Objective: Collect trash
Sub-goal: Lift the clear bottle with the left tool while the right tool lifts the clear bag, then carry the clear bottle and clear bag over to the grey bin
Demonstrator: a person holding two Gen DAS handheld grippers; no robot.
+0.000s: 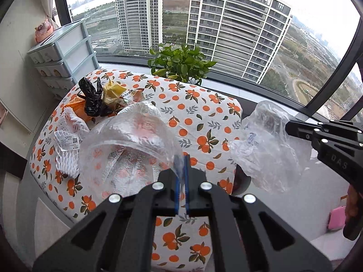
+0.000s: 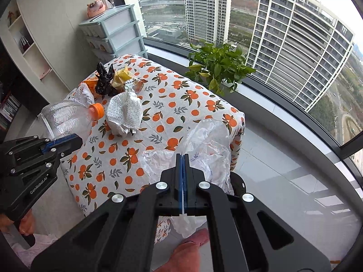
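At the far left of the table (image 2: 172, 104), trash is heaped — a black bag (image 2: 104, 80), yellow wrappers (image 2: 123, 77), white foam netting (image 1: 68, 136). A clear plastic bottle (image 2: 68, 117) with an orange cap is clamped by the left gripper (image 1: 181, 170); a crumpled paper towel (image 2: 124, 115) lies beside it. Rightward, a clear plastic bag (image 2: 204, 145) is pinched in the closed right gripper (image 2: 182, 165) at the table's edge.

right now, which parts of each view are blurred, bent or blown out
Left wrist view: fisheye bends the window frame; the clear bottle held in the left gripper is close and soft; sky is blown out. Right wrist view: towers lean; the plastic bag in the right gripper looks washed out.
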